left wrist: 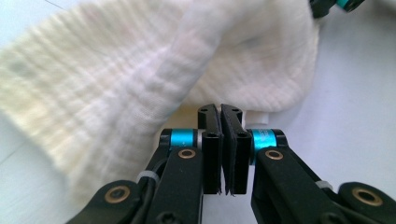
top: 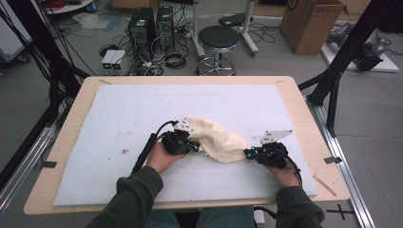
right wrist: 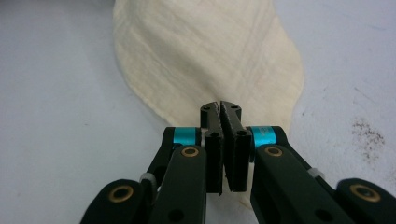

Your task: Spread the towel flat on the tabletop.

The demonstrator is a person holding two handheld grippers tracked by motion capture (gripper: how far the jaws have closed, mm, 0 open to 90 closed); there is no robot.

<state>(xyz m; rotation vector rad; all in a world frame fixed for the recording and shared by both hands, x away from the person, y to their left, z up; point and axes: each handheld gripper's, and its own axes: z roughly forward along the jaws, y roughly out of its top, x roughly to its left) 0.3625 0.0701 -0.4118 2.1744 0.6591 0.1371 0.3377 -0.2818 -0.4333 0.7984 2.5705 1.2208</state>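
Between both jaws: cream cloth (top: 219, 139) gripped at opposite ends.
Left gripper (top: 194, 144) and right gripper (top: 248, 153) clenched on cloth; spreading and folding on worktop (top: 119, 118) remain.

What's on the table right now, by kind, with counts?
Cloth: 1
Mat: 1
Grippers, left and right, both shut on the cloth: 2
Total: 4
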